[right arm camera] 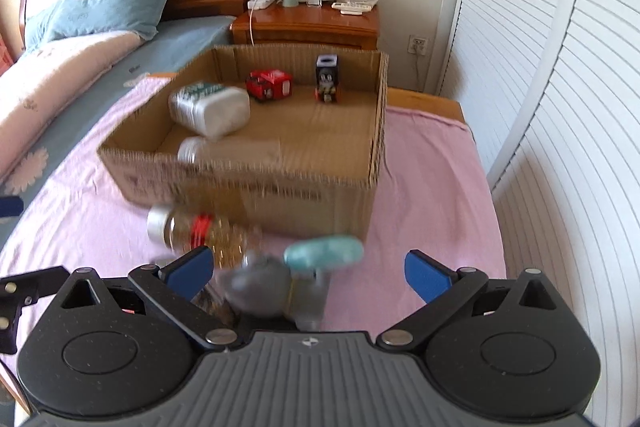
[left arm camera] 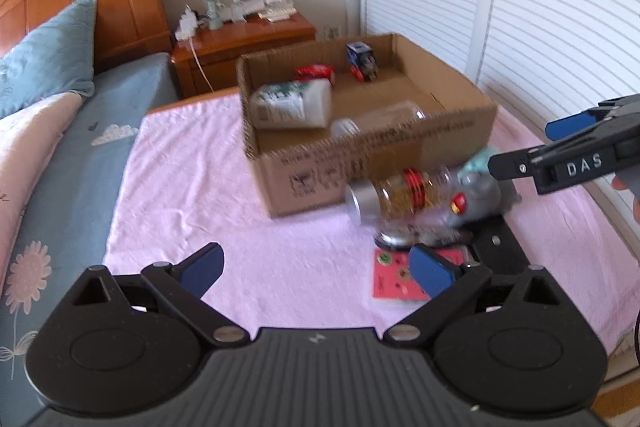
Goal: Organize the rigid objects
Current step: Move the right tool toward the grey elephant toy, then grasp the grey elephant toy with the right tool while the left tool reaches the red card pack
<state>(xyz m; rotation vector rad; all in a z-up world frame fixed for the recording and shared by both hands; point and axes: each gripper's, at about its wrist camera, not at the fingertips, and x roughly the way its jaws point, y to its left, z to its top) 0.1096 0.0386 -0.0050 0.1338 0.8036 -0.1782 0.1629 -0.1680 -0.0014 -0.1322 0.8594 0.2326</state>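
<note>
An open cardboard box (left arm camera: 304, 179) (right arm camera: 288, 197) stands on the pink cloth. It holds a white bottle (left arm camera: 294, 105) (right arm camera: 210, 109), a clear bottle (left arm camera: 380, 121) (right arm camera: 232, 149), a red toy car (left arm camera: 314, 71) (right arm camera: 268, 83) and a small robot toy (left arm camera: 362, 61) (right arm camera: 328, 79). In front of the box lie a clear jar with a silver lid (left arm camera: 400, 195) (right arm camera: 196, 231) and a grey toy with a teal part (left arm camera: 476, 197) (right arm camera: 256, 287). My right gripper (right arm camera: 308, 273) (left arm camera: 524, 147) is open over the grey toy, its pads clear of it. My left gripper (left arm camera: 316, 273) is open over bare cloth.
A pink card (left arm camera: 394, 281) and a black flat object (left arm camera: 496, 251) lie near the left gripper's right finger. The bed with pillows (left arm camera: 44, 67) is on the left. A wooden nightstand (right arm camera: 308, 23) stands behind the box, and white louvred doors (right arm camera: 560, 107) are on the right.
</note>
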